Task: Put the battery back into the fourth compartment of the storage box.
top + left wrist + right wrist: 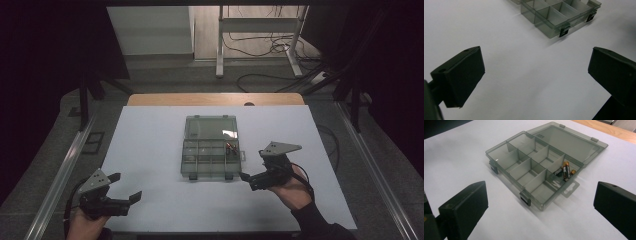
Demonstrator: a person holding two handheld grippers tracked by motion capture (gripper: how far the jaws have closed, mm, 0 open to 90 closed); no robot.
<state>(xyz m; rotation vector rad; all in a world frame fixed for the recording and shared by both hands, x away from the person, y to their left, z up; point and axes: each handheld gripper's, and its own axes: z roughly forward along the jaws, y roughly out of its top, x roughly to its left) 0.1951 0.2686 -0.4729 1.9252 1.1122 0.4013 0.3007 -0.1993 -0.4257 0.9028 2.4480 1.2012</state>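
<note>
High view. White table (150, 150) with a wooden strip along its far edge. One clear smoky plastic box (209, 147) lies near the middle, lid (210, 127) swung fully open and lying flat on the far side; the tray part is split into small compartments. Batteries (230, 147) lie in the far right compartment. Left gripper (126, 187), held in a hand at the near left corner of the table, well apart from the box; jaws spread wide, nothing between them. Right gripper (245, 176), held in a hand at the near right, pointing at the box's near right corner and just beside it; whether it touches cannot be told from here.

Left gripper view. Two black jaws stand wide apart at the bottom left and bottom right, only bare table (524, 75) between them. Box (554, 17) at the top, well ahead of the jaws, with two dark latches (563, 32) on its near wall. Compartments seen here are empty.

Right gripper view. Jaws wide apart, holding nothing; the box (524, 170) lies ahead of and between them, untouched. Eight compartments in two rows. Batteries (564, 170), black and copper-coloured, lie together in the end compartment next to the lid hinge, beside the hang tab (571, 188). Lid (571, 143) flat on the table behind. Two latches (526, 200) on the near wall, undone.
</note>
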